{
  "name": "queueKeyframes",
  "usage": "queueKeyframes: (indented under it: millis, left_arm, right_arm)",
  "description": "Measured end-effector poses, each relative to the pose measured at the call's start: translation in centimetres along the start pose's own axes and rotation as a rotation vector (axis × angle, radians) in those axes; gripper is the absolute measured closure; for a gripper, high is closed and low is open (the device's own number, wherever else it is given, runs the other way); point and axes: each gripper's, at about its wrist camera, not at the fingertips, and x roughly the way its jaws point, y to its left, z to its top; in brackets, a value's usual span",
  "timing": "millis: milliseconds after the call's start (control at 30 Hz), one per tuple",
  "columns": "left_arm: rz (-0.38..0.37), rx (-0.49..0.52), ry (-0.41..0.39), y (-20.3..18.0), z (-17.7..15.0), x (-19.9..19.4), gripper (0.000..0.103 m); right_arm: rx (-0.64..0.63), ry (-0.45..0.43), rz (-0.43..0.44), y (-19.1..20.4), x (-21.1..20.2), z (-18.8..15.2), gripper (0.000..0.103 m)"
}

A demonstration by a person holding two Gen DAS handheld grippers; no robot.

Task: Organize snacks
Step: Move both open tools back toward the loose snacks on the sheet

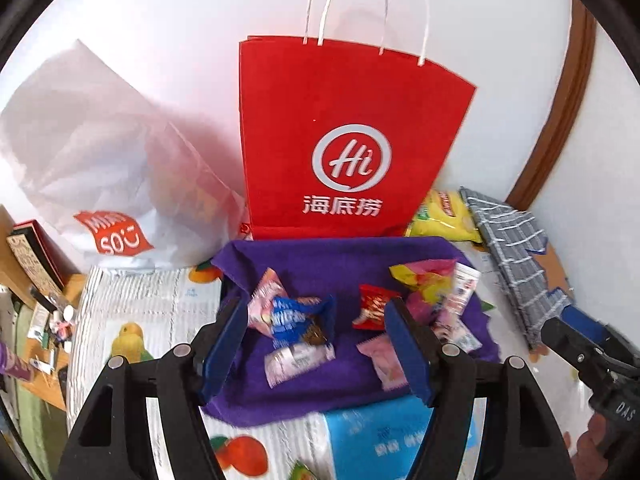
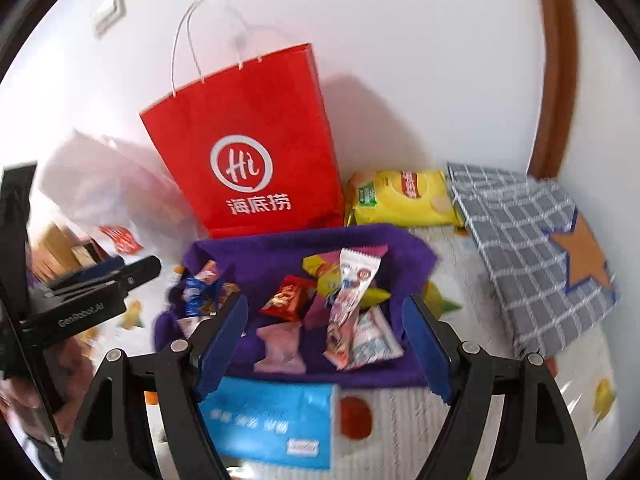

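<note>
Left wrist view puts your left gripper point(image 1: 316, 344) above the near half of the purple cloth point(image 1: 304, 256), jaws apart with nothing pinched; the blue packet point(image 1: 298, 316) and the pale wrapped bar point(image 1: 298, 360) lie loose on the cloth between and just ahead of the fingers. Your right gripper point(image 2: 326, 344) also stands open and empty, with the pink wrapped sweet point(image 2: 280, 346) just ahead of its left finger, the tall clear sachet point(image 2: 352, 300) toward its right finger, and the red packet point(image 2: 286, 296) a little further ahead.

These snacks look light, crinkly and slick, so they will probably skid or fold if you clip an edge. Take each across its filled middle, or by a crimped end seal for the flat ones, and close gently; the contents may crush.

Beyond the cloth stands the red paper bag point(image 1: 344, 140), printed "Hi" and 海底捞. Ahead and left of your left gripper, a white plastic bag point(image 1: 96, 160) shows a red patch with "SO" legible. A yellow crisp bag point(image 2: 404, 198) lies ahead and right; its label is too blurred to read. Beneath your right gripper is a blue pack point(image 2: 272, 420), its print unreadable.
</note>
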Motion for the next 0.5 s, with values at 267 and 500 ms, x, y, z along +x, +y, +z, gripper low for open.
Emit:
queueKeyframes:
  millis: [267,500]
  left_arm:
    - [-0.002,0.015,-0.017,0.7,-4.2,-4.4,0.035]
    - [0.009,-0.039,0.018,3.6,-8.1,-6.4,0.035]
  right_arm:
    - [-0.034,-0.040,-0.062,-0.2,-4.2,-3.4,0.023]
    - [-0.116,-0.021,-0.057,2.1,-5.3,-8.6,0.023]
